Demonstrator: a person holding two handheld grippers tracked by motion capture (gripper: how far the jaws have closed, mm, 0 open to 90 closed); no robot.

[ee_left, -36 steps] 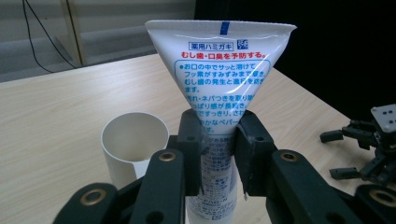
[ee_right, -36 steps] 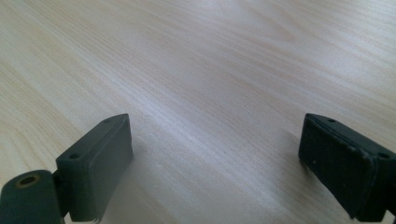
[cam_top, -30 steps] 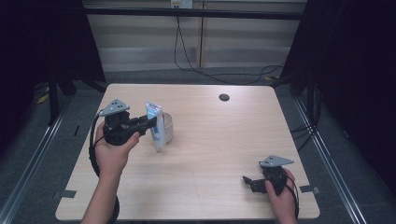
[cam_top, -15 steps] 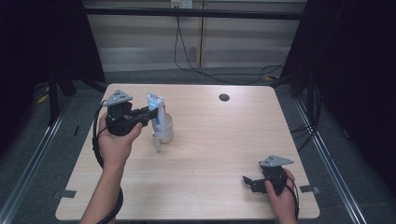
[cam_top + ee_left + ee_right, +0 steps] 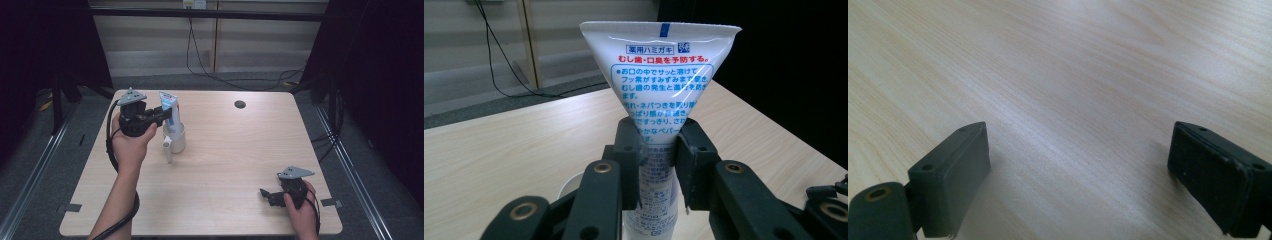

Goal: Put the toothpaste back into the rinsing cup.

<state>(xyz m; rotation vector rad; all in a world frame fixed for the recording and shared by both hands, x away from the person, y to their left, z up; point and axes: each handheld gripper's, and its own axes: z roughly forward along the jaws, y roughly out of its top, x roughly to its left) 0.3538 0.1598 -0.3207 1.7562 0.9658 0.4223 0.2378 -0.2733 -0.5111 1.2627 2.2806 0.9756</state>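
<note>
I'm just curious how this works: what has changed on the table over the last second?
The left gripper, shut on the toothpaste tube, carried it toward the far-left side and stood it upright over the white cup, its lower end in the cup. The grip stayed clamped. The right gripper stayed open near the front right; the cup kept its place.

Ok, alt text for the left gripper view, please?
The left gripper clamps a white toothpaste tube upright, its flat crimped end on top, with blue and red Japanese print. Below it shows a white cup on a pale wooden table.
</note>
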